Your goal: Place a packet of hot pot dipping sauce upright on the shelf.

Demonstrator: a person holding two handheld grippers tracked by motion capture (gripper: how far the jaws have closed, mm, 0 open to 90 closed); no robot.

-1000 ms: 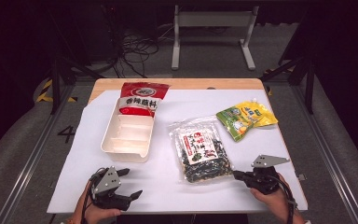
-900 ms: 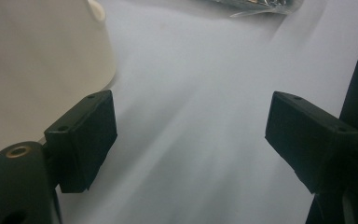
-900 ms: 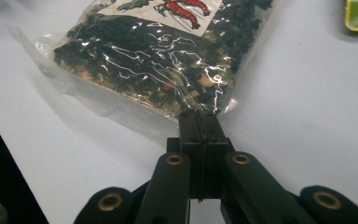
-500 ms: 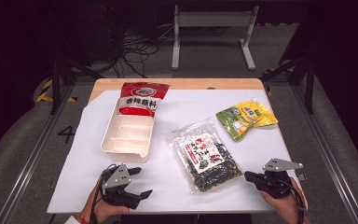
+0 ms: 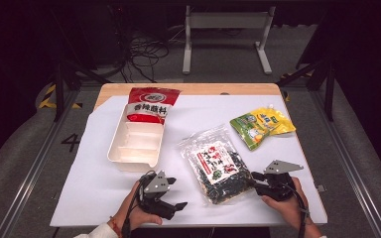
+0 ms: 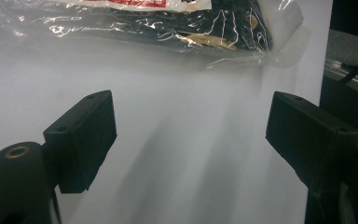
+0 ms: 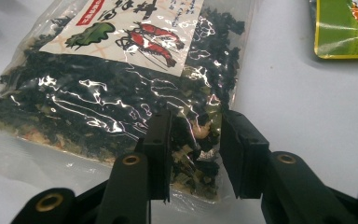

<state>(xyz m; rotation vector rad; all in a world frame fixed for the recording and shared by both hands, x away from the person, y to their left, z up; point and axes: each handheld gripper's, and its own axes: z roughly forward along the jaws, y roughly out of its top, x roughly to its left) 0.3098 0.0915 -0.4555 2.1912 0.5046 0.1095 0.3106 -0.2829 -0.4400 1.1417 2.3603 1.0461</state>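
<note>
A clear bag of dark dried seaweed (image 5: 217, 166) with a red-and-white label lies flat on the white table cover (image 5: 297, 163). My right gripper (image 5: 254, 177) is at the bag's near right corner. In the right gripper view its jaws (image 7: 194, 154) are drawn in close on that corner of the seaweed bag (image 7: 121, 93), with plastic and seaweed pinched between them. My left gripper (image 5: 178, 206) rests low on the cover, left of the bag, jaws wide apart and holding nothing. In the left gripper view (image 6: 191, 140) the bag's edge (image 6: 205, 32) lies a short way ahead.
A white divided tray (image 5: 134, 144) stands at the left. A red snack bag (image 5: 151, 104) lies behind it, overlapping its far end. A green-and-yellow pouch (image 5: 260, 124) lies at the right (image 7: 345, 28). The table's front edge runs just below both hands.
The right gripper has moved left and forward onto the seaweed bag's corner and narrowed its jaws there. The left gripper has shifted right along the front edge, toward the bag.
</note>
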